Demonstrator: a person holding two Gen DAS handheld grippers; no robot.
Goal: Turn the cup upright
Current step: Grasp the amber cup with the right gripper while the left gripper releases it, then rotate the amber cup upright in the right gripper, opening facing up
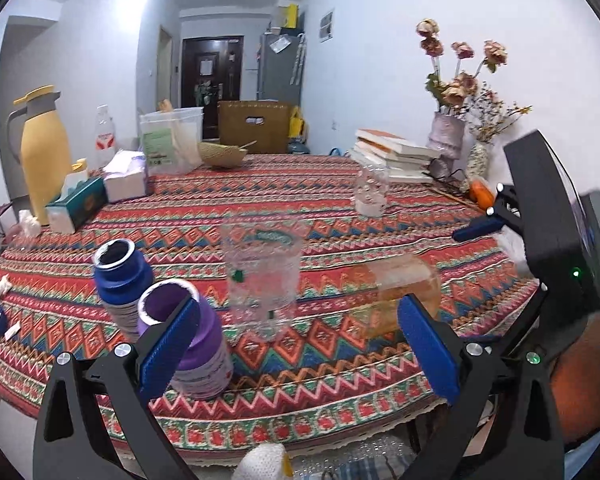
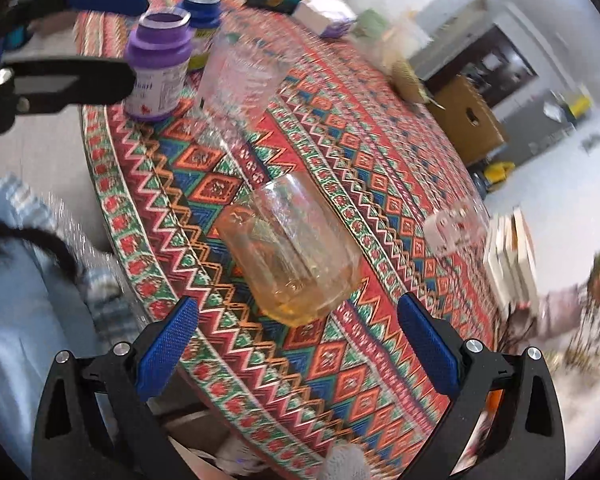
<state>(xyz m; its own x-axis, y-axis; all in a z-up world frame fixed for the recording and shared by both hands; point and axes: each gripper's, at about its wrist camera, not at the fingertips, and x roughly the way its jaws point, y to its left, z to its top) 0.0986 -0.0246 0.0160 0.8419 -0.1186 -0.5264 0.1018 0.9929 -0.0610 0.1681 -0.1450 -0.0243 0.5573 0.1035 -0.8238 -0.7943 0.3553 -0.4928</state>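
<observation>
- While both views show blur at the edges, the patterned tablecloth (image 1: pixel 324 208) stays readable, with a yellow jug (image 1: pixel 44 148) standing at its far left edge.
- Near the front edge, a blue-capped bottle (image 1: pixel 118 280) stands upright just behind a purple-capped bottle (image 1: pixel 188 344), the two almost touching.
- The left gripper (image 1: pixel 296 344) hangs over the front edge with its blue pads wide apart and nothing between them; its left pad overlaps the purple-capped bottle in the view.
- At the middle stands a tall clear tumbler (image 1: pixel 262 276), upright.
- Just right of it lies the amber cup (image 2: pixel 290 248), on its side on the cloth, its thick base toward the right gripper (image 2: pixel 298 340).
- That gripper's pads are spread apart either side of the cup's base, not touching it.
- Further right sit a small clear glass (image 1: pixel 371 190), a stack of books (image 1: pixel 396 154) and a vase of flowers (image 1: pixel 448 128).
</observation>
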